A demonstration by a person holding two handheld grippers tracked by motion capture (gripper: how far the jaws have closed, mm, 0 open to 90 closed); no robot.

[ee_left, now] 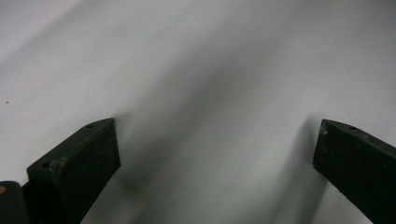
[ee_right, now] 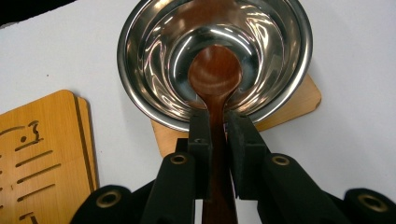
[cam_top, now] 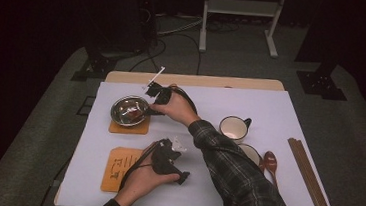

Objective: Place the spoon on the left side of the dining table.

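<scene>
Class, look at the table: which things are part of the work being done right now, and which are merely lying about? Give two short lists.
In use:
right gripper, shut on the wooden spoon
steel bowl, which the spoon dips into
square wooden coaster under the bowl

Lying about:
slotted wooden mat
cup
second wooden spoon
chopsticks
left gripper, open over the white table cover

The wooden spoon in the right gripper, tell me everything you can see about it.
The wooden spoon is dark reddish-brown with a glossy, lacquered look, an oval head and a slim handle. The right gripper has its jaws shut on the handle just behind the head. The head sits low inside the steel bowl, near its bottom, with the handle crossing the near rim. The bowl stands on a wooden coaster on the white table cover.
</scene>
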